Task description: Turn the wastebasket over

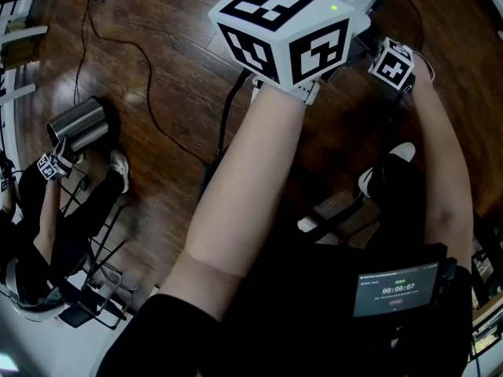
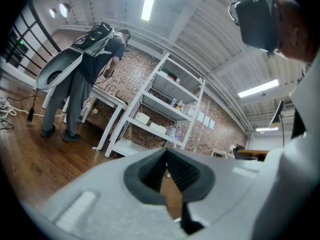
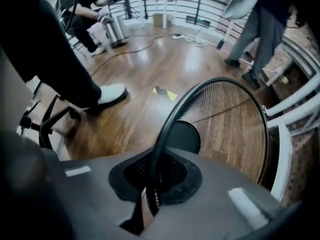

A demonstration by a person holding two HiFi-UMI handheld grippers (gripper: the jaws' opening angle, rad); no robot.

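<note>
Clamping the thin black rim [image 3: 167, 126] of the wastebasket [image 3: 235, 119], your right hand-held gripper [image 3: 154, 176] has its jaws drawn tight together, with that rim pinched between the pads. The wastebasket is a black wire-mesh one. Its mouth is turned toward the gripper's camera, so you look into it at the round dark base [image 3: 182, 136], with the wooden floor [image 3: 140, 59] showing through the mesh. Whether the base rests on the floor cannot be told. It sits just beside a white tubular frame [image 3: 286, 149], with your white shoe [image 3: 111, 94] off to the other side.

Your left hand-held gripper [image 2: 166, 156] is held level and empty — the jaws are narrowed until the pad tips meet, with nothing between them. It faces a white shelf rack [image 2: 165, 109] against a brick wall [image 2: 150, 69], where a person [image 2: 80, 79] bends forward.

Well apart from you, a seated person [image 1: 47, 226] has a shiny metal bin [image 1: 78, 124] lying on its side.
</note>
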